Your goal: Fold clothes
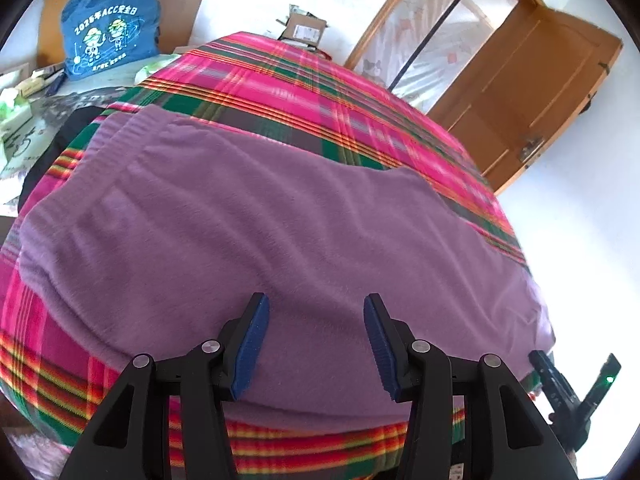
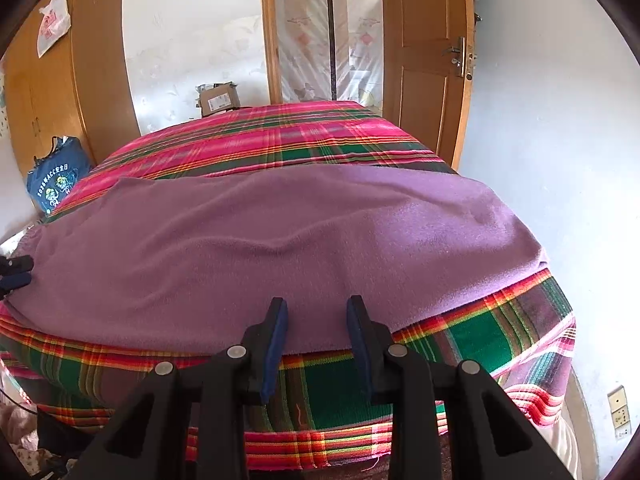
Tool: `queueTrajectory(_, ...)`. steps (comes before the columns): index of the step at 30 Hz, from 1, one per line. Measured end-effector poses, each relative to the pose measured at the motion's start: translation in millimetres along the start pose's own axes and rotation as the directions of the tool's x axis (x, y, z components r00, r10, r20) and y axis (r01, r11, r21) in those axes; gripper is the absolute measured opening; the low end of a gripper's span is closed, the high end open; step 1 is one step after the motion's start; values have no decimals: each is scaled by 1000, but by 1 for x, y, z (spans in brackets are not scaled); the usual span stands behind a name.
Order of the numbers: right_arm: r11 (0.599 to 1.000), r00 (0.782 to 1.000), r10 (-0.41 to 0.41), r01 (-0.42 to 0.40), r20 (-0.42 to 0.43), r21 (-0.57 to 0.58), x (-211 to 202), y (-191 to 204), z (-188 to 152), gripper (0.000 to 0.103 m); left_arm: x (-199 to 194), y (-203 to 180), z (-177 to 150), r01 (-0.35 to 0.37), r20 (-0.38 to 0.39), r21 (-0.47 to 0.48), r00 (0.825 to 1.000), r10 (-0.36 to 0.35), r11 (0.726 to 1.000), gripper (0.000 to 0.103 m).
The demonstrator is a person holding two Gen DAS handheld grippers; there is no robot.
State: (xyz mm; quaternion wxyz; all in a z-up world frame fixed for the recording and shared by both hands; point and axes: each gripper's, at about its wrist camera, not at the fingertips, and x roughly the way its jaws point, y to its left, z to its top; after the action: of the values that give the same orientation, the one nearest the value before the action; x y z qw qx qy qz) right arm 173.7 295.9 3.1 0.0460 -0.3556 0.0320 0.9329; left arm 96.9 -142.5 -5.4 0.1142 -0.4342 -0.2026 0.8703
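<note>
A purple fleece garment point(image 1: 256, 232) lies spread flat on the plaid bed cover point(image 1: 304, 80); its near hem runs along the bed's front edge. My left gripper point(image 1: 316, 300) hovers open over the garment's near part, with only fabric beneath the blue pads point(image 1: 252, 344) and nothing pinched. My right gripper point(image 2: 317, 300) stands open just above the garment's point(image 2: 280, 240) near hem, and nothing is between its fingers. The left gripper point(image 2: 18, 271) shows at the garment's left end in the right wrist view. The right gripper point(image 1: 576, 364) shows at the lower right in the left wrist view.
A blue printed bag point(image 1: 112, 28) and papers sit left of the bed. A cardboard box point(image 2: 218, 100) stands behind the bed. A wooden door point(image 2: 428, 40) and plastic-covered doorway point(image 2: 320, 40) are at the back, a wardrobe point(image 2: 52, 72) at left. The plaid cover point(image 2: 332, 384) hangs over the bed's front.
</note>
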Motion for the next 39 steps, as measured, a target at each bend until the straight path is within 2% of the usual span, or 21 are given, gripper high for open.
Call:
queueTrajectory(7,1000,1000,-3,3,-9,6,0,-1,1,32,-19,20,-10,20,41,-44,999,-18,999,51)
queueTrajectory(11,999,999,-35,35,-22,10,0,2,5,31,-31,33,-16,30,50,-84,998,-26,996,51)
queueTrajectory(16,1000,999,-28,28,16,0,-7,12,12,31,-41,43,-21,6,58,-107,998,0,994,51)
queueTrajectory(19,1000,999,2,-2,34,-9,-8,21,18,31,-44,51,-23,7,63,-131,998,2,991,51)
queueTrajectory(25,995,995,85,-81,56,-65,-6,49,31,31,-52,68,-25,-65,79,-208,993,83,976,51)
queueTrajectory(30,977,984,170,-162,50,-138,0,82,36,31,-56,85,-19,-23,94,-296,994,53,955,51)
queueTrajectory(35,946,968,249,-234,41,-223,2,119,36,31,-59,103,-9,-23,125,-386,989,77,922,51)
queueTrajectory(39,928,960,278,-262,22,-265,5,137,36,31,-55,116,0,-18,122,-439,989,79,898,51)
